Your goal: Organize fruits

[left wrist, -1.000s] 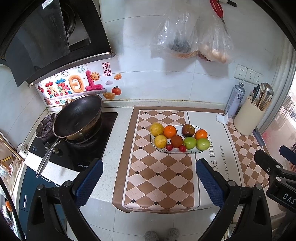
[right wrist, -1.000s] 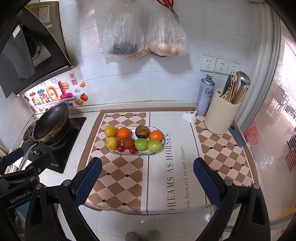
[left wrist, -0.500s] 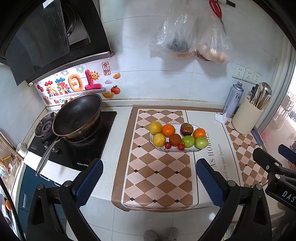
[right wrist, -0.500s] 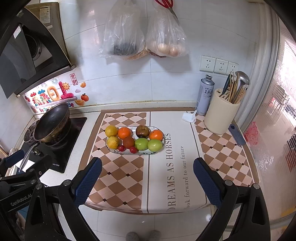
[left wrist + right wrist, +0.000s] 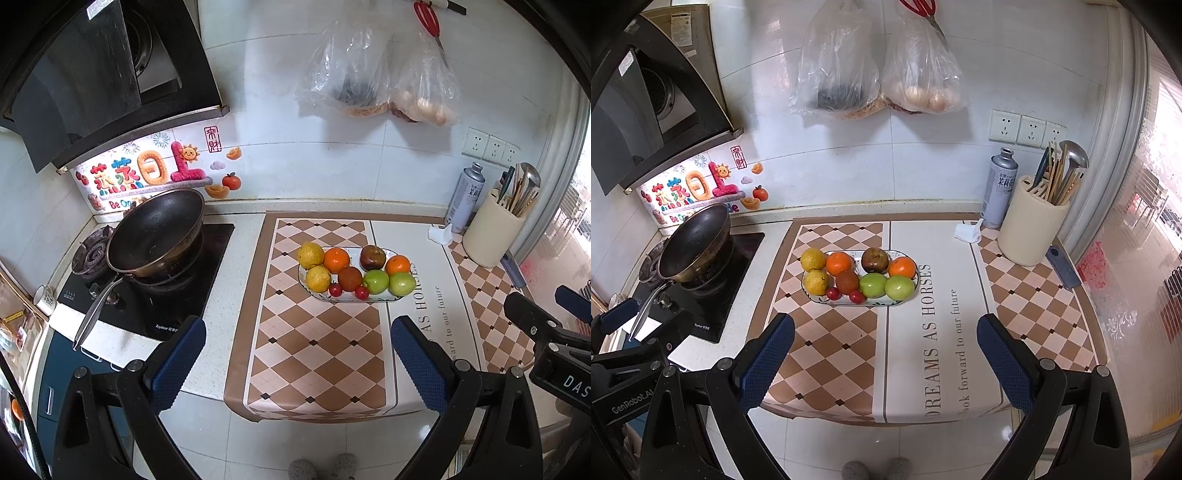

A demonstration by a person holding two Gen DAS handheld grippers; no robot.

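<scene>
On the table, over a checked mat [image 5: 827, 347], an oval plate [image 5: 908, 291] holds all the fruit in view: two lemons [image 5: 813, 259] at the left end, two oranges [image 5: 839, 263], a dark brown fruit [image 5: 874, 260] at the back, a reddish one [image 5: 847, 281] in the middle, two green apples [image 5: 899, 287] at the right front, and two small red cherry tomatoes [image 5: 833, 293] along the near rim. Like kinds sit next to each other, and no fruit lies loose on the mat.

Both claws hang well back from the plate, above the table's near edge. The left claw [image 5: 295, 354] is spread wide with nothing between its blue pads, and the right claw [image 5: 885, 350] is spread the same way, also empty. A wok [image 5: 155, 232] sits on the stove to the left, and a utensil holder [image 5: 1030, 229] stands at the far right.

Judging the step is hard. This layout suits a plate about to be sorted out onto the mat, and it equally suits fruit gathered and grouped with the claws drawn away. Any further reach would need a gentle pinch, since round fruit rolls and the tomatoes are small.
</scene>
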